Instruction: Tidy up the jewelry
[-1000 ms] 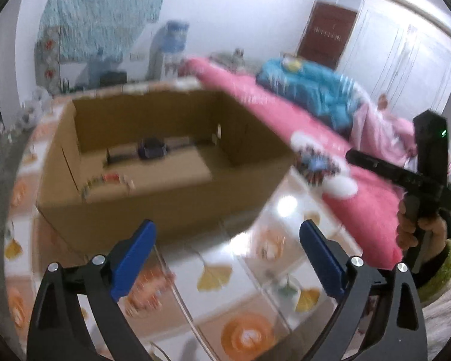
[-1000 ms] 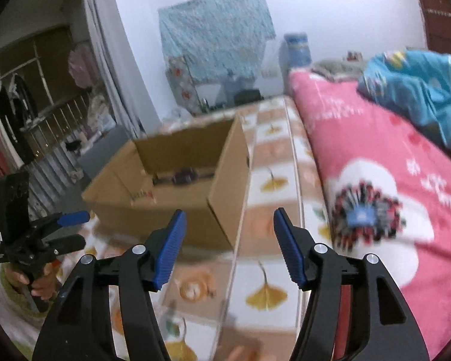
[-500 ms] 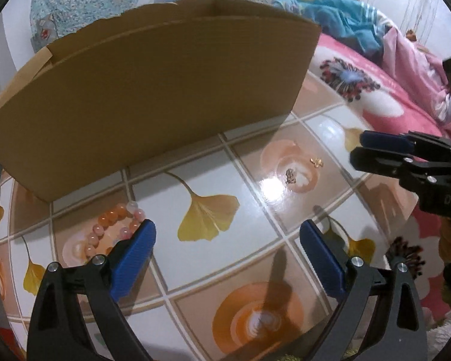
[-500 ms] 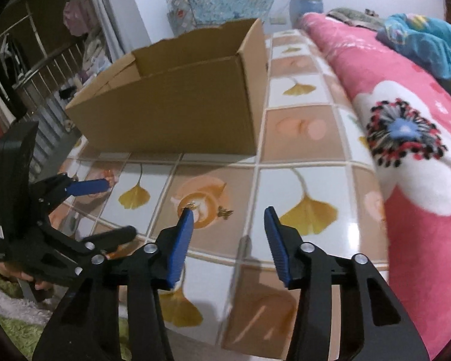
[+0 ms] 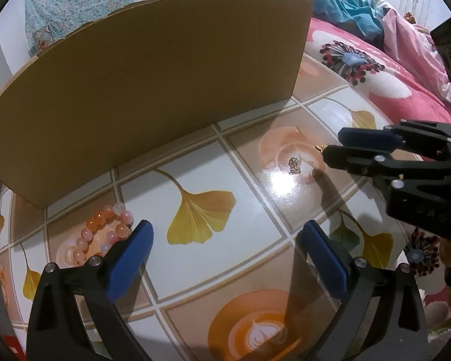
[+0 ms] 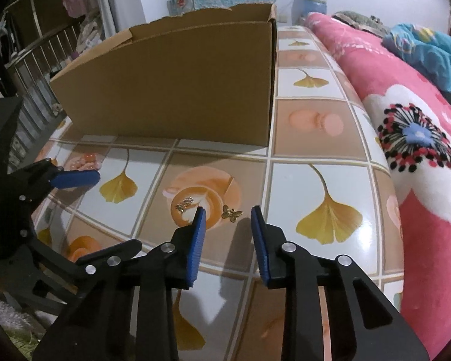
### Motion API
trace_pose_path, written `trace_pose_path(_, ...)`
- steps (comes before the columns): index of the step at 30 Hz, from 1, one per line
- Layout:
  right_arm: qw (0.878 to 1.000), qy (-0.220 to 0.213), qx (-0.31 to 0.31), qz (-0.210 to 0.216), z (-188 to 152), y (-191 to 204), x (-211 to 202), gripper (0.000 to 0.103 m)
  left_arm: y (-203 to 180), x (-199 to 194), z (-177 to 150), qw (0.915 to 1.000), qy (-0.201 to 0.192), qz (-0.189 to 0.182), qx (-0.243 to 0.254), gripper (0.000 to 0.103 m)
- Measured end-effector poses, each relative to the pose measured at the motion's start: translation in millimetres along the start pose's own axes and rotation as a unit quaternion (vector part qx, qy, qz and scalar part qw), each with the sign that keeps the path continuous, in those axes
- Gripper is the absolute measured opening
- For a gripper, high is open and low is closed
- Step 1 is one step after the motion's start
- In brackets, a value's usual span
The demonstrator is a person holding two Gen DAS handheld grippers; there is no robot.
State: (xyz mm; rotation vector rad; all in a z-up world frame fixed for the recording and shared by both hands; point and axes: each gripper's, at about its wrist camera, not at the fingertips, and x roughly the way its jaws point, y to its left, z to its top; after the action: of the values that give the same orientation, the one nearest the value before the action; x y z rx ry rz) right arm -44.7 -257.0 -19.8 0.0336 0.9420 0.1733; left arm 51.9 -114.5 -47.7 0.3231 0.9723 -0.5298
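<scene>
A gold butterfly charm (image 6: 232,212) lies on the tiled table, just ahead of and between my right gripper's (image 6: 228,210) open fingertips. A small gold flower piece (image 6: 185,203) lies to its left; it also shows in the left wrist view (image 5: 294,165). A pink and orange bead bracelet (image 5: 105,234) lies on the table beside my left gripper's left finger (image 5: 130,258). My left gripper (image 5: 225,234) is open and empty above the table. A cardboard box (image 6: 177,90) stands behind the jewelry; its inside is hidden.
A pink flowered blanket (image 6: 421,138) covers the bed along the table's right edge. The tiled table (image 6: 315,138) carries the box (image 5: 150,84). My right gripper shows at the right of the left wrist view (image 5: 333,147). A railing (image 6: 24,66) stands at far left.
Both grippers dropped from above the box to low over the table in front of it. My right gripper moved forward to the butterfly charm and its jaws narrowed slightly.
</scene>
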Motion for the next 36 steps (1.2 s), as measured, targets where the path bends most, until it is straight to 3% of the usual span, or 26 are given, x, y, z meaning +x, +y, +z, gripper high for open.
trace_pose_path(7, 1.000, -0.003, -0.009, -0.008, 1.3, 5.2, 5.0, 0.020, -0.2, -0.1, 0.1, 1.0000, -0.007, 0.001, 0.000, 0.098)
trace_pose_path(11, 1.000, -0.005, -0.016, -0.014, 1.5, 8.1, 5.7, 0.010, 0.3, -0.4, -0.6, 1.0000, -0.007, 0.001, 0.000, 0.098)
trace_pose_path(36, 1.000, 0.004, 0.005, 0.001, 0.4, 2.0, 3.6, 0.010, 1.4, -1.4, -1.0, 1.0000, -0.007, 0.001, 0.000, 0.098)
